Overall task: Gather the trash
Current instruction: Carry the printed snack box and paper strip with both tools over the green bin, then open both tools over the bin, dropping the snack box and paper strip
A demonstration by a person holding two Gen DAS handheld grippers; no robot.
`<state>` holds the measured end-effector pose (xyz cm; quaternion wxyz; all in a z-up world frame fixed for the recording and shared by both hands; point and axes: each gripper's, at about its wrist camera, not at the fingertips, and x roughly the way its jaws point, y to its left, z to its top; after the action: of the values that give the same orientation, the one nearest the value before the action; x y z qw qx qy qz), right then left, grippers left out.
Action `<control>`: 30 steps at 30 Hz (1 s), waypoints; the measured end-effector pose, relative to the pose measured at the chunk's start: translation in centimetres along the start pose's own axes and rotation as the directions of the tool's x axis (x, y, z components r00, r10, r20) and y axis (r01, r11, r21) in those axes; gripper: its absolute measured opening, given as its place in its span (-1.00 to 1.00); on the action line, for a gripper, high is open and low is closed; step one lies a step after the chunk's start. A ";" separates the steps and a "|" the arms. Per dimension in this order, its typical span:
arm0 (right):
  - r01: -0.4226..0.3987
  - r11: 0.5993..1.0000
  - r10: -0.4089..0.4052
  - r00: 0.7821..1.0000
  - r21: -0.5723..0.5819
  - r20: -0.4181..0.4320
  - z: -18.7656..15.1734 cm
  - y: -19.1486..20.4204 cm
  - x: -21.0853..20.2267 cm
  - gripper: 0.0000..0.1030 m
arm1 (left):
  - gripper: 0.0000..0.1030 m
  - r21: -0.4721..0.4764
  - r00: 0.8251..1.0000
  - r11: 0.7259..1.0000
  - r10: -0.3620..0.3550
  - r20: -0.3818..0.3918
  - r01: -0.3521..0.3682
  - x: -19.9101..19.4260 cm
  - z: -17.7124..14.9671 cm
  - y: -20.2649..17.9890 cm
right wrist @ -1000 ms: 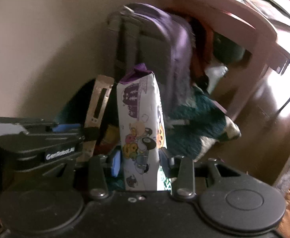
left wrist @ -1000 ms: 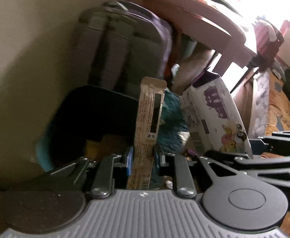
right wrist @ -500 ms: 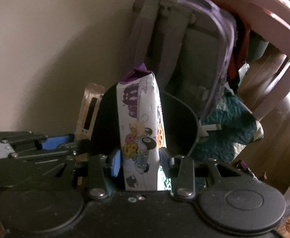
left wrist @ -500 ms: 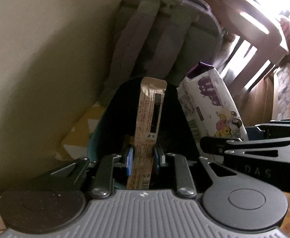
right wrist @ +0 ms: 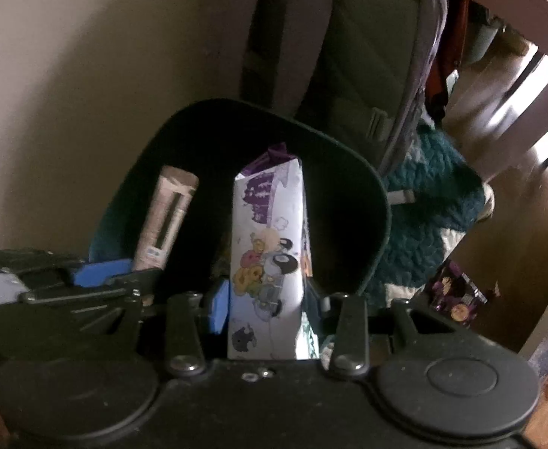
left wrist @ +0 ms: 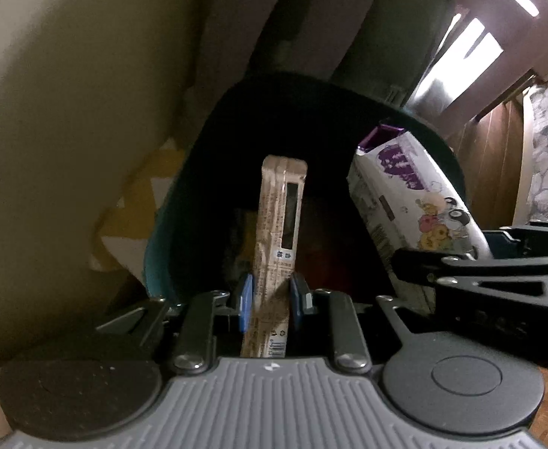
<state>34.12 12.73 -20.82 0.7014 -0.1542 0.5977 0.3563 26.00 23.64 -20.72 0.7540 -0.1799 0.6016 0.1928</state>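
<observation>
Over the dark trash bin in the left wrist view, the left claw pinches a tan wrapper upright above the bin's opening

In the right wrist view, the right claw pinches a white cartoon-printed carton above the same bin, a backpack behind it

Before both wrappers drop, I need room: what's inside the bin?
Inside the bin, a yellowish scrap shows beside the brown wrapper; the rest is too dark to see.
</observation>
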 end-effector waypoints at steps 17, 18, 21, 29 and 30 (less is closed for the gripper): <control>0.030 0.999 -0.029 0.998 0.034 -0.049 -0.7 0.3 0.7 -0.04 | -0.04 -0.027 0.999 1.000 -0.012 -0.034 0.011 1.3 -0.2 1.0; 0.030 0.999 -0.029 0.999 0.030 -0.038 -0.9 0.3 0.4 -0.04 | 0.10 -0.019 1.000 1.000 -0.010 -0.018 0.010 0.8 -0.7 1.0; 0.009 0.999 -0.009 1.000 0.036 -0.010 -1.6 0.1 -0.8 0.04 | 0.24 -0.010 1.000 1.000 -0.017 0.025 0.018 -0.5 -1.2 0.8; -0.026 1.000 0.025 0.994 0.016 0.103 -4.4 -0.5 -5.0 0.22 | 0.25 0.030 0.992 0.999 -0.020 0.124 0.016 -4.4 -2.5 -0.9; -0.028 1.000 0.027 0.993 0.010 0.119 -4.8 -0.6 -5.7 0.23 | 0.25 0.041 0.991 0.999 -0.026 0.131 0.020 -5.0 -2.7 -1.3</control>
<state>30.80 7.43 -16.71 0.7317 -0.1202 0.5590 0.3710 23.42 20.80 -16.36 0.7977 -0.1589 0.5520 0.1837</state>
